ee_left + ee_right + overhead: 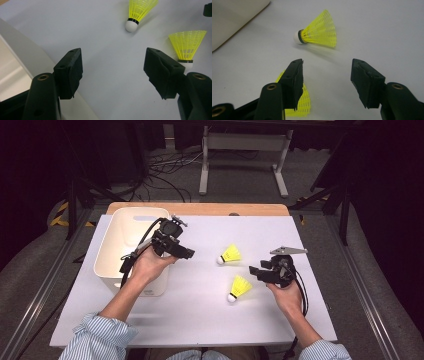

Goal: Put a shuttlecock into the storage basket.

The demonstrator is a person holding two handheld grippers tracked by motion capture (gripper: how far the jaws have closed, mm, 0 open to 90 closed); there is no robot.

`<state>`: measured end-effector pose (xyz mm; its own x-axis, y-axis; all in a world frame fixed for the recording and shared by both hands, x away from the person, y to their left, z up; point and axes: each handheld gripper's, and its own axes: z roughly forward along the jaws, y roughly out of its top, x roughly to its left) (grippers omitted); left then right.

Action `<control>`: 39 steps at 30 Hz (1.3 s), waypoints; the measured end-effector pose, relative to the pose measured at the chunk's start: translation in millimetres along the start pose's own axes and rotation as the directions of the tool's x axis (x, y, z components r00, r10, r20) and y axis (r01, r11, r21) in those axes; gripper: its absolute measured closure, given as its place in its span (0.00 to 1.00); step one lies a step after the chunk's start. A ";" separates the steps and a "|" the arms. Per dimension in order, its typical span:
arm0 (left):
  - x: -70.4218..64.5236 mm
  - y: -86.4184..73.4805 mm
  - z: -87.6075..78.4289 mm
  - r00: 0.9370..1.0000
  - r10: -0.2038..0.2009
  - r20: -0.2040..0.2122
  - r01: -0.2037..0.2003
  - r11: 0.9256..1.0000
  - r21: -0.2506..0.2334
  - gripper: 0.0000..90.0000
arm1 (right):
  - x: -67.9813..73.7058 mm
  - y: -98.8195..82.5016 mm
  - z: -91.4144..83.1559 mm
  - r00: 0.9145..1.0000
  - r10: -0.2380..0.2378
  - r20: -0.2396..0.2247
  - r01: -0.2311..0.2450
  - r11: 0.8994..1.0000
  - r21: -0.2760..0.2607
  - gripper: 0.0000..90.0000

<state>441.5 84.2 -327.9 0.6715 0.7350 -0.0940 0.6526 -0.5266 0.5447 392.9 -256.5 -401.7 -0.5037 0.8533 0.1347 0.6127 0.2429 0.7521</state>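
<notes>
Two yellow shuttlecocks with white cork heads lie on the white table. The farther shuttlecock (230, 254) (141, 10) (319, 31) rests on its side, and the nearer shuttlecock (239, 287) (187, 45) lies closer to the person. My left gripper (189, 254) (113, 72) hovers by the right rim of the white bin (107, 255), pointing toward the shuttlecocks, jaws wide apart and empty. At the right, my right gripper (255, 270) (327, 80) is open, with bare table between its jaws. Its left jaw partly hides the nearer shuttlecock (304, 102).
The white bin (27, 57) (234, 17) stands at the table's left, its inside empty where it shows. Wooden board edge (200, 208) lies along the back of the table. Beyond it, table legs and cables sit on the floor.
</notes>
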 end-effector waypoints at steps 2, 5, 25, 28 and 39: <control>-0.7 0.3 1.1 1.000 -0.001 0.003 0.001 1.000 0.001 0.36 | -0.7 5.6 3.8 1.000 -0.002 -0.002 0.002 1.000 0.008 0.51; -0.9 0.3 2.1 1.000 0.001 0.003 -0.001 1.000 0.003 0.36 | 0.5 12.8 8.3 1.000 -0.003 -0.004 0.003 1.000 0.023 0.53; 1.1 -0.5 6.2 1.000 -0.007 0.011 0.007 1.000 0.015 0.36 | 1.7 49.4 41.3 1.000 0.001 -0.008 -0.001 0.995 0.098 0.60; 1.3 -0.5 6.2 1.000 -0.008 0.014 0.007 1.000 0.014 0.36 | 2.3 52.8 47.1 1.000 0.005 -0.011 -0.004 0.994 0.109 0.60; 1.3 -0.2 6.2 1.000 -0.008 0.020 0.008 1.000 0.009 0.36 | 1.5 59.4 66.1 1.000 0.027 -0.005 -0.026 0.991 0.132 0.61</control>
<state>444.4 82.6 -333.4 0.6732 0.7305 -0.1150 0.6611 -0.5249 0.5362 468.8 -210.4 -399.5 -0.4905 0.8570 0.1583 0.7004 0.2795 0.6567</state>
